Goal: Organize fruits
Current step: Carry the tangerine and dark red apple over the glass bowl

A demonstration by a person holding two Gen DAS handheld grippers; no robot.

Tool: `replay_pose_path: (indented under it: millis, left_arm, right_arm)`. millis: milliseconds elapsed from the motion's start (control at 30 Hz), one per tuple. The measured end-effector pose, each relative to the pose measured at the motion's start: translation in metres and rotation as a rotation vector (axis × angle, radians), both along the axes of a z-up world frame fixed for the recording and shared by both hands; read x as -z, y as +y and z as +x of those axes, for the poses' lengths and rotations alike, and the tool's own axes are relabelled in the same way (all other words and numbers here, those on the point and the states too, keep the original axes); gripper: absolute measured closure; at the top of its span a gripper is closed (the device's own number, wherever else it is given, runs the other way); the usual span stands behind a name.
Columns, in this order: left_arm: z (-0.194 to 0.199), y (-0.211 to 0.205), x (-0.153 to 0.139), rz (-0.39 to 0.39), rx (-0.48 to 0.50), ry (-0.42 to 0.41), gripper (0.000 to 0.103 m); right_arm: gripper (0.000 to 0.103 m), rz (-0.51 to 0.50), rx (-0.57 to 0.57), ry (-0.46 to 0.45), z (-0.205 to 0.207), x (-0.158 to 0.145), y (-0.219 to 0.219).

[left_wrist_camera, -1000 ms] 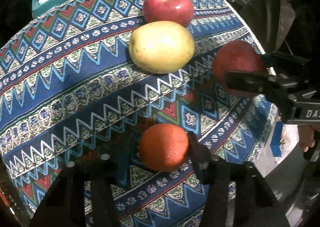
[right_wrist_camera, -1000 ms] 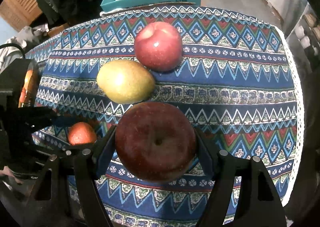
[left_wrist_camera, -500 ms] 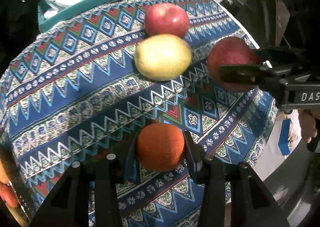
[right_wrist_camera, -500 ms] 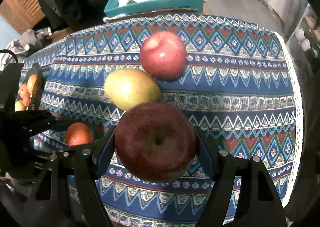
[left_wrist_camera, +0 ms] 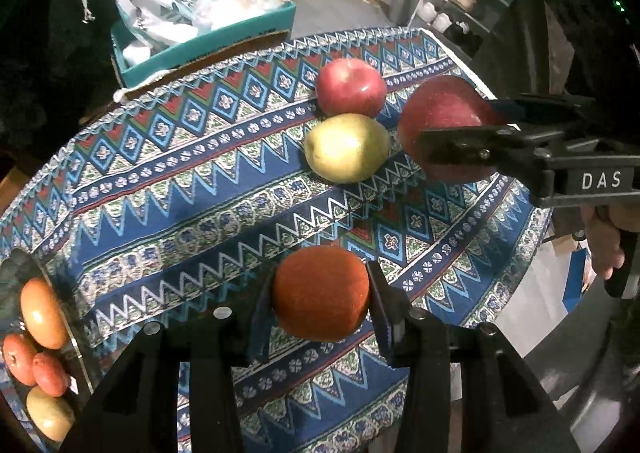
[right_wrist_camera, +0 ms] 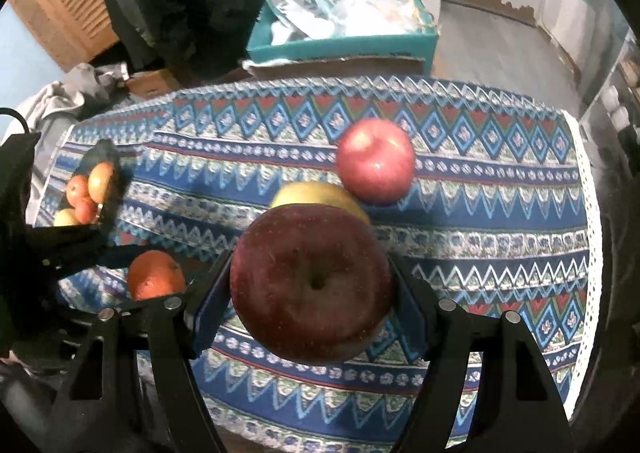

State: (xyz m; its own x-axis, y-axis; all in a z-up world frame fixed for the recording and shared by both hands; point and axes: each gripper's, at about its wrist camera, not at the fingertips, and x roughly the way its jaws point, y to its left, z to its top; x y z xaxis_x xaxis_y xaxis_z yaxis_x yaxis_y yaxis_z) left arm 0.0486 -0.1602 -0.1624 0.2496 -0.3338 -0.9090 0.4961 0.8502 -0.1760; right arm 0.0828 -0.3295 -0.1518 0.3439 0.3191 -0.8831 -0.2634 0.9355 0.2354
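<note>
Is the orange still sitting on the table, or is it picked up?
Picked up. The left gripper is shut on the orange, its jaws pressing both sides, and the patterned tablecloth shows beneath it.

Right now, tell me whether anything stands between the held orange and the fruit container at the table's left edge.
Nothing visible does. The left gripper holds the orange, and only bare tablecloth lies between it and the fruit container. The yellow fruit and red apple sit farther back, off that path.
</note>
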Motion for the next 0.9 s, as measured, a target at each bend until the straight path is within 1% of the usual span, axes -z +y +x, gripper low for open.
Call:
replay_pose_path:
  millis: [133, 400, 900]
  left_arm:
    - [-0.002, 0.009, -0.011, -0.004, -0.019, -0.020, 0.058]
    - [-0.006, 0.045, -0.036, -0.026, -0.078, -0.057, 0.058]
    - [-0.015, 0.094, -0.056, -0.044, -0.150, -0.102, 0.058]
  right_arm:
    - [0.029, 0.013, -0.026, -0.025, 0.001, -0.013, 0.014]
    - [0.029, 0.040, -0.072, -0.052, 0.001, -0.033, 0.040]
    - [0.029, 0.075, -0.163, -0.074, 0.008, -0.059, 0.102]
